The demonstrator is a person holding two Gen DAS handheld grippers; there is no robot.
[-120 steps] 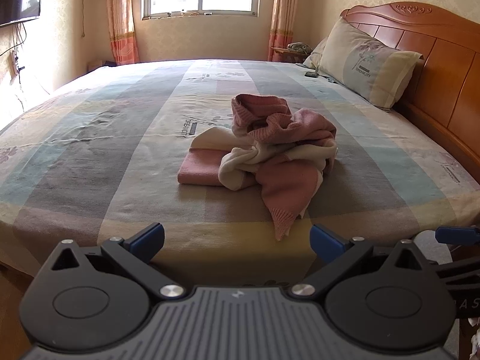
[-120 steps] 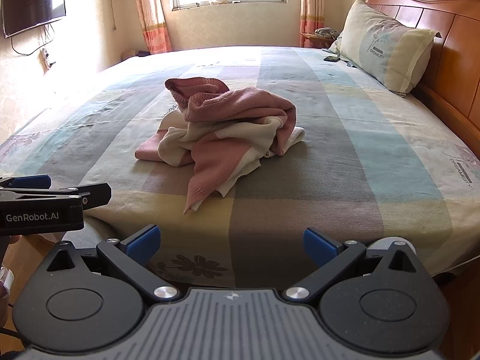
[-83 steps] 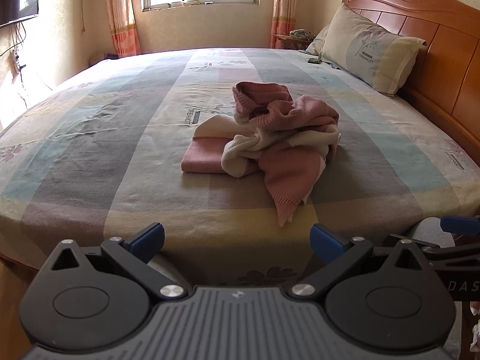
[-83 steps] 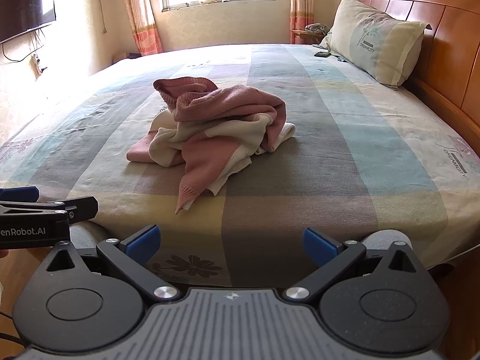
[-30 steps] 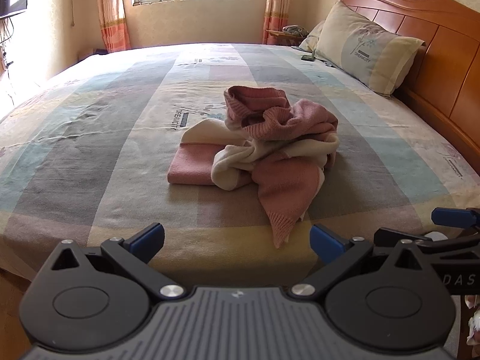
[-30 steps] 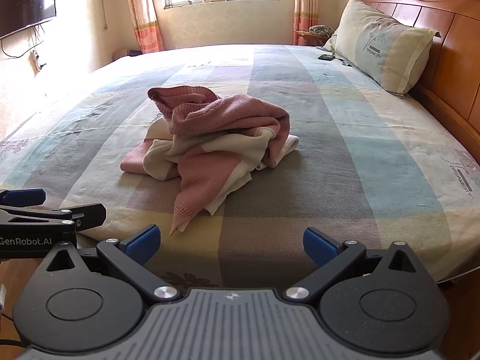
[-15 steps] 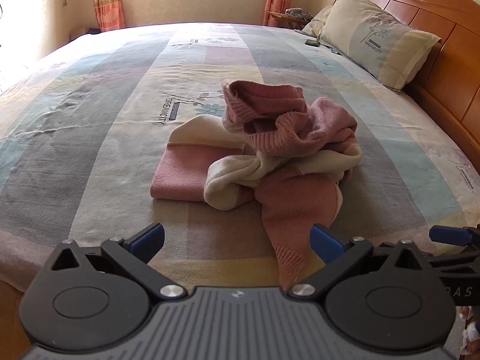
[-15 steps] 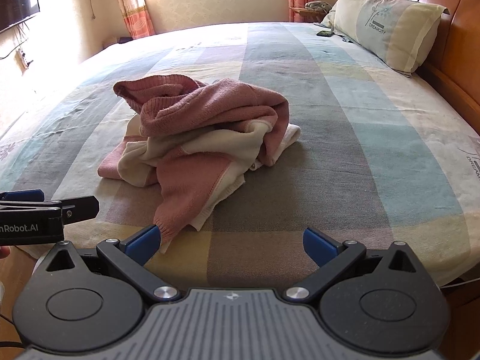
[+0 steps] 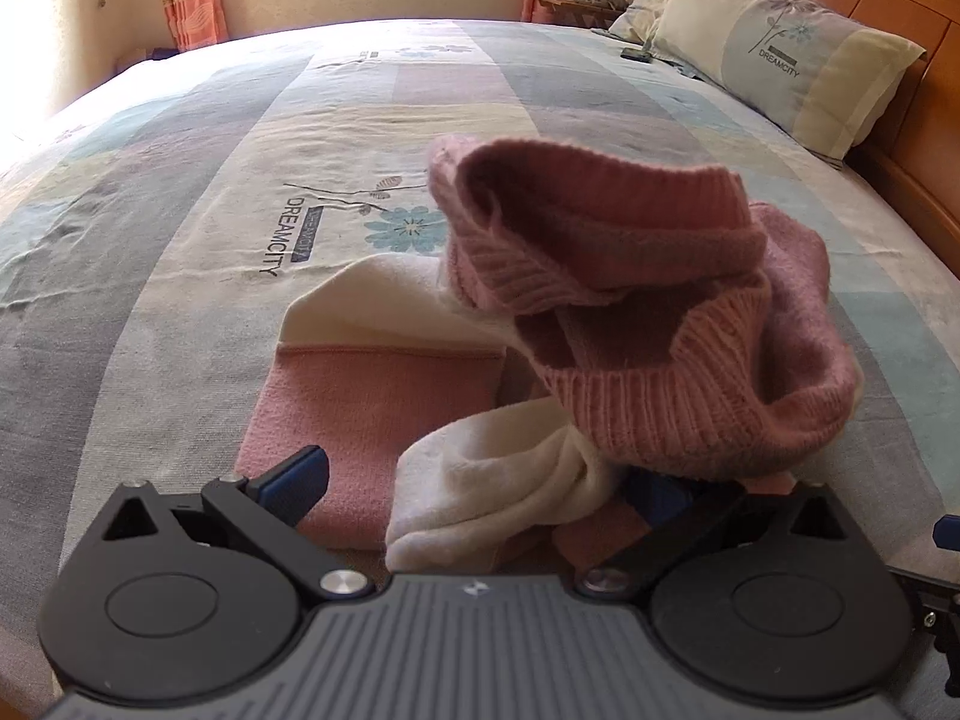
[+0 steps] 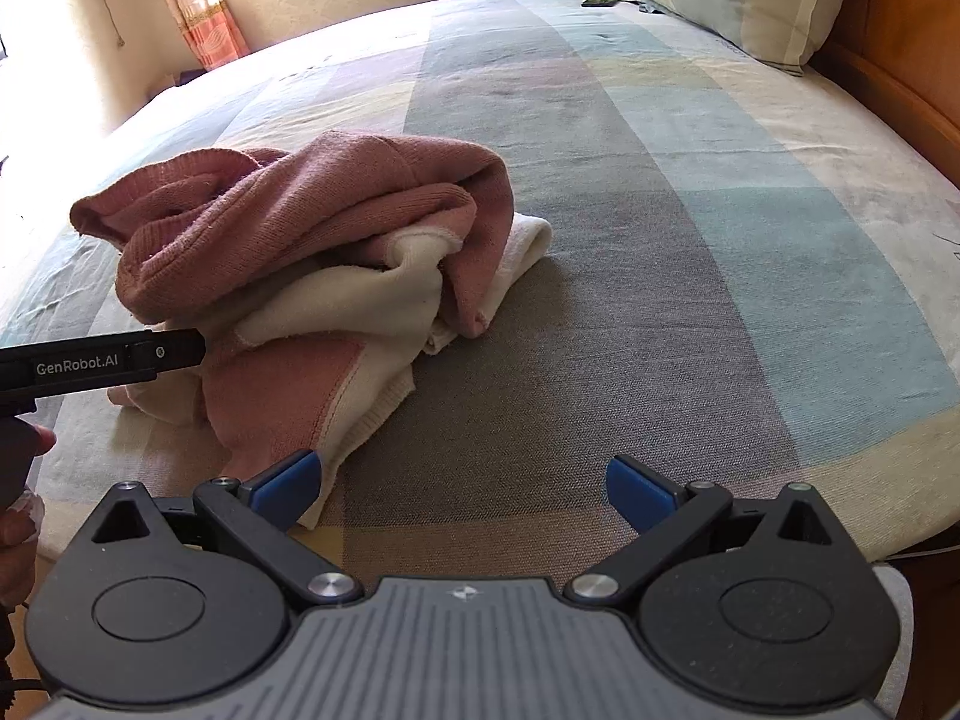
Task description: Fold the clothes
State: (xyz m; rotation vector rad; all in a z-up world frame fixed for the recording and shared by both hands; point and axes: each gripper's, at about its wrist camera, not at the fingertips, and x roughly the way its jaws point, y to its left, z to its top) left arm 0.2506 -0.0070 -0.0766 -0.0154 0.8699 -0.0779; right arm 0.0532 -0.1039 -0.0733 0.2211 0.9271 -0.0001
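Both grippers have been brought in close to the crumpled pink-and-cream sweater point(image 9: 630, 324), heaped mid-frame on the bed point(image 10: 690, 228). Left gripper point(image 9: 480, 489) fingers spread around cream fabric, right gripper point(image 10: 462, 489) spread, empty. Grasp judged imminent; folding not begun.

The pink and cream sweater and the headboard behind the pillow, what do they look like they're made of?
Pink and cream sweater: a soft knit, probably wool or acrylic; ribbed hems and a fuzzy surface show, and it slumps in loose folds.
Headboard: apparently wood with a glossy orange-brown varnish; raised panels and a carved top edge show. Solid or veneer cannot be told.
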